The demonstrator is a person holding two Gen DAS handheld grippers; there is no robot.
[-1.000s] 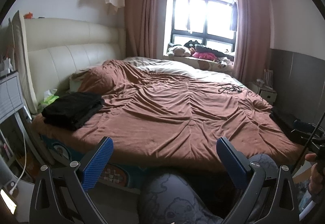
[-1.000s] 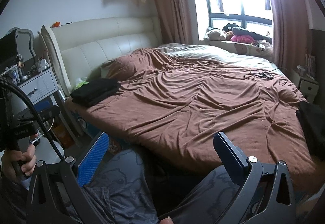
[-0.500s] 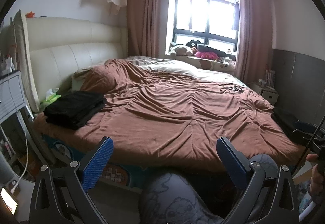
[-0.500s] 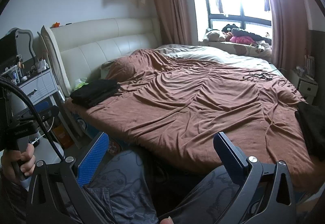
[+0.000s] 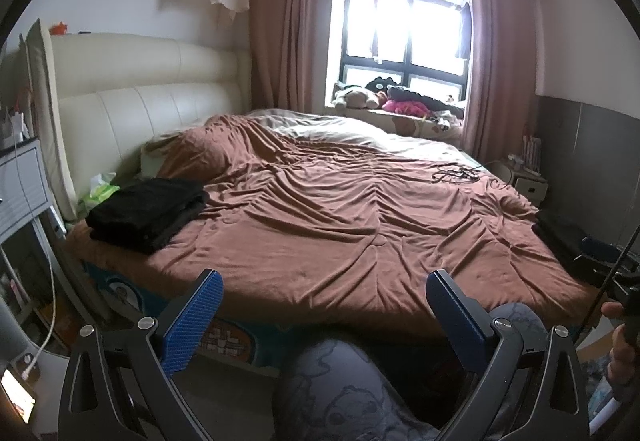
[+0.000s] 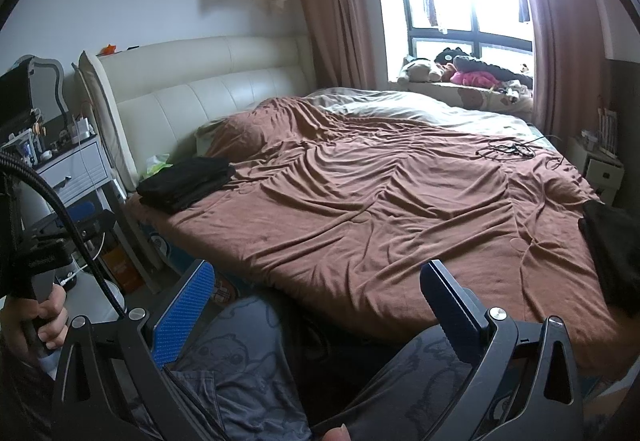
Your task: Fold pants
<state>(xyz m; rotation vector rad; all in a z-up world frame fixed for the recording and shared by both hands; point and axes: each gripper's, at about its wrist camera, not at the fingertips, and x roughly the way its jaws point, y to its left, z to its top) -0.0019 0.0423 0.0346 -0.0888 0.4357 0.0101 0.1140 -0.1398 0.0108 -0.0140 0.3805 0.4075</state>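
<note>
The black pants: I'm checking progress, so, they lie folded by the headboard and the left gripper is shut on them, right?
Not quite. The black pants do lie folded by the headboard, but the left wrist view shows the left gripper open, empty and short of the bed.

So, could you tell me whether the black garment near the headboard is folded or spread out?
Folded. The black garment sits as a compact, layered stack with squared edges on the brown bedspread, beside the cream headboard.
</note>
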